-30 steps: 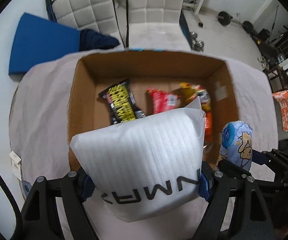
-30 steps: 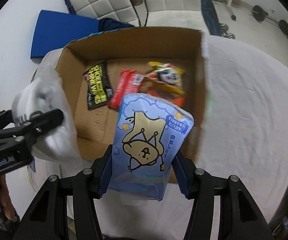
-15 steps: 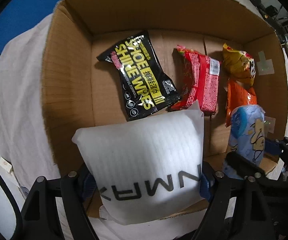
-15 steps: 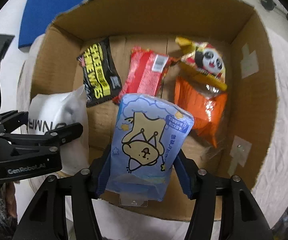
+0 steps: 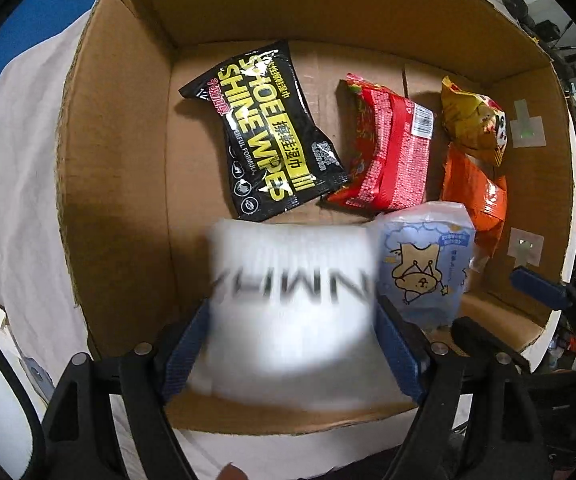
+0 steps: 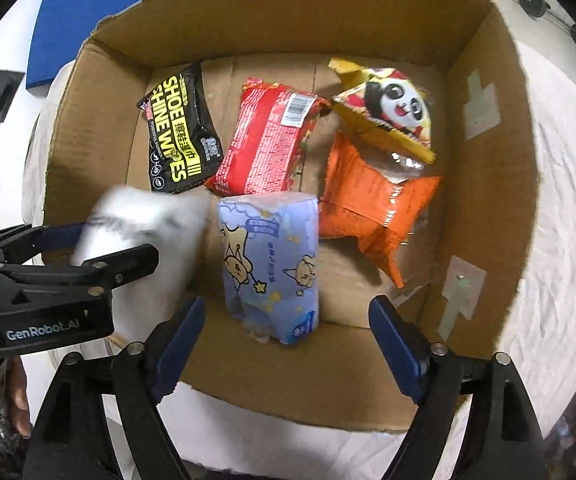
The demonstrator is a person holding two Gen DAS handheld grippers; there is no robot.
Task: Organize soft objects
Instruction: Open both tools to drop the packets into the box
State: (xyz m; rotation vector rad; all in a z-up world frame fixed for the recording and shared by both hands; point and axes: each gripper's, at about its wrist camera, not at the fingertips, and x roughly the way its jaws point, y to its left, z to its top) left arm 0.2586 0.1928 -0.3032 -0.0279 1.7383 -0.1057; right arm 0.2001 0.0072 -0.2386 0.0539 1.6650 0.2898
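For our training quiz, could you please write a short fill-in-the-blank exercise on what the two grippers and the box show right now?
1. The right gripper is ___, its fingers apart from the blue tissue pack.
2. The blurred white pouch sits between the ___ gripper's fingers.
3. The black packet reads "Shoe Shine ___".
4. All packets lie inside a ___ box.

Missing: open; left; Wipes; cardboard

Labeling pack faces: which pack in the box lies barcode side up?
The red pack, between the black shoe wipes and the panda bag; a white barcode label shows near its top edge.
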